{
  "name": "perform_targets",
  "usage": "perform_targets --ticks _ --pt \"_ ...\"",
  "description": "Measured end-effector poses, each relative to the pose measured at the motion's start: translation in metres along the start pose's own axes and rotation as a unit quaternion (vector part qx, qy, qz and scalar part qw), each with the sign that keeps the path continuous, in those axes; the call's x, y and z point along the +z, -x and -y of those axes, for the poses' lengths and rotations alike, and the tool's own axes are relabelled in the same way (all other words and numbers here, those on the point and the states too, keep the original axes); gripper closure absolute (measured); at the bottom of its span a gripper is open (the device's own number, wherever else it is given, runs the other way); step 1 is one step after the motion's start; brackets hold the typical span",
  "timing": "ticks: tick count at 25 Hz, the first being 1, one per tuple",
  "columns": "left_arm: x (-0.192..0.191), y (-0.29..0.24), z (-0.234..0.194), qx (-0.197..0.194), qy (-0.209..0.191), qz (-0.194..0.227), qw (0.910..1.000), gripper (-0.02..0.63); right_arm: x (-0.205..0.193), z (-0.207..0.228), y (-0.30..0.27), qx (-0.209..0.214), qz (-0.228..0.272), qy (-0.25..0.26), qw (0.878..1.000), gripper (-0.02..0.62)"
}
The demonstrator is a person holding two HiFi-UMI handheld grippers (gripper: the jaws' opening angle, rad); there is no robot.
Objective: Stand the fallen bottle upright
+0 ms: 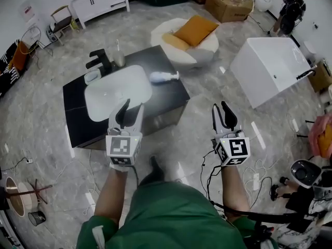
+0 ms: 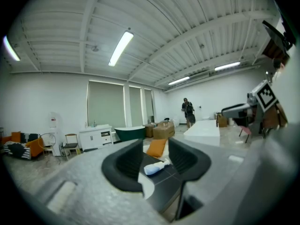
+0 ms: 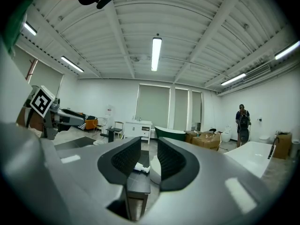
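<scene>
A bathroom-fixture showroom hall: white bathtub, green bathtub, sink counter, cardboard boxes.

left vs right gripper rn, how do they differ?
Left gripper hangs over the counter's front edge by the sink; right gripper is over the floor, right of the counter. Left gripper's jaws look spread wider than right gripper's. Shared: both open, empty, facing the lying bottle, not touching it.
</scene>
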State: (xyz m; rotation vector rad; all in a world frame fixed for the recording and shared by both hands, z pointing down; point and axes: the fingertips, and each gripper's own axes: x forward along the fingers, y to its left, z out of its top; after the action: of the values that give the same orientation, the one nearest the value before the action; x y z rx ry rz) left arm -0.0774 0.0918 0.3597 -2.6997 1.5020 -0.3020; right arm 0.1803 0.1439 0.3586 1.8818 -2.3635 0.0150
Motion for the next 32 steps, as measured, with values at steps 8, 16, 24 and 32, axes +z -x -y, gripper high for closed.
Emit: perform_targets --ticks 8,16,24,32 --pt "-0.023 -0.044 -0.064 -0.021 0.020 -0.011 0.9995 0.437 -0.004 -0.023 -0.077 -0.007 -0.030 -0.001 1.000 0.500" --pt "-0.041 -0.070 -0.087 -0.050 0.033 -0.020 0.9980 0.437 -0.008 -0.035 -0.118 -0.013 -0.048 -0.002 0.999 0.501" --pt "-0.055 -0.100 -0.090 -0.063 0.047 -0.033 0.9964 0.437 -0.028 -0.029 -0.148 0.005 -0.067 -0.020 0.998 0.502" --pt "-0.046 -0.145 -0.107 -0.034 0.035 -0.041 0.9979 0.437 -0.026 -0.003 -0.213 0.046 -0.051 -0.049 0.996 0.502"
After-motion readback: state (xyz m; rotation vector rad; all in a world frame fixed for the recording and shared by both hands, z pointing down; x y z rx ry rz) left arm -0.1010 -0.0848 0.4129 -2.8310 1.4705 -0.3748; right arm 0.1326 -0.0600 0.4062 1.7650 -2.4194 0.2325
